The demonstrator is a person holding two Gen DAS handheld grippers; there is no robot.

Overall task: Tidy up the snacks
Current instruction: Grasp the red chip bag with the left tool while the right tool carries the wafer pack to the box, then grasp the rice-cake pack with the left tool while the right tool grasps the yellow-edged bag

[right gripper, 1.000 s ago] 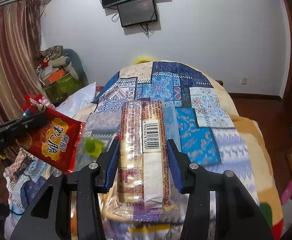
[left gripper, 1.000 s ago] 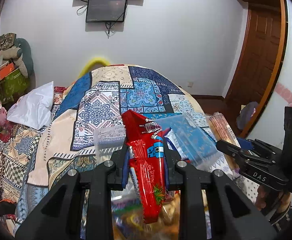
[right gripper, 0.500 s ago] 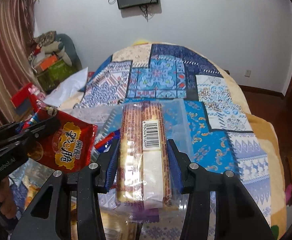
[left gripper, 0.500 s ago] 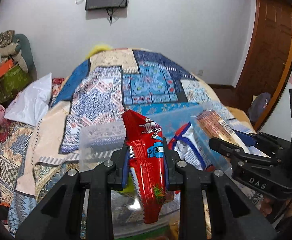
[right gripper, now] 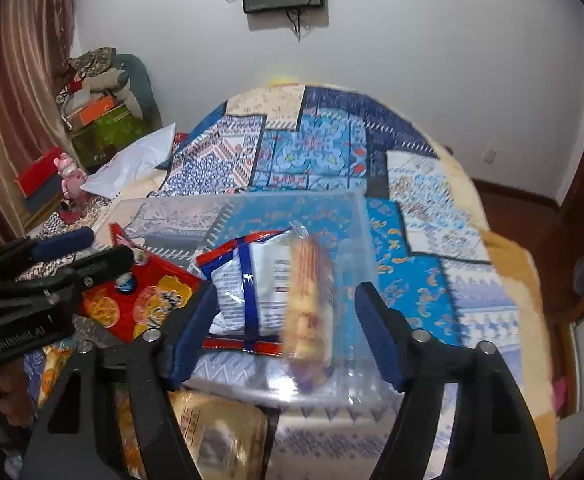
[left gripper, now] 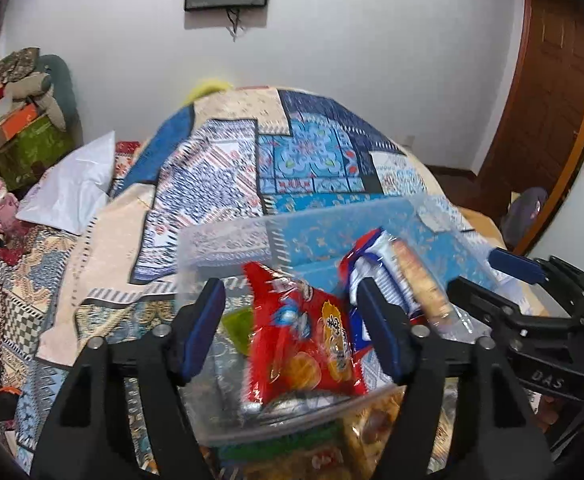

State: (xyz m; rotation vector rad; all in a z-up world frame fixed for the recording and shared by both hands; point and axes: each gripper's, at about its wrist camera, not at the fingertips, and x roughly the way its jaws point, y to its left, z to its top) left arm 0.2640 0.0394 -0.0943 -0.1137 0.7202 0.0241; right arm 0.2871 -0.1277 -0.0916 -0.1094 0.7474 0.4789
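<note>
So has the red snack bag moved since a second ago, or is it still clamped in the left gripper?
Yes. The red snack bag has left the now open left gripper and dropped into the clear bin, beside the blue-and-white bag.

Soft, even room light fills both views, and the white wall (left gripper: 371, 80) is bright with no hard shadows. Fisheye curvature bends the edges into black corners. The red snack bag (left gripper: 303, 332) and biscuit pack (right gripper: 307, 300) are smeared with motion blur.
</note>
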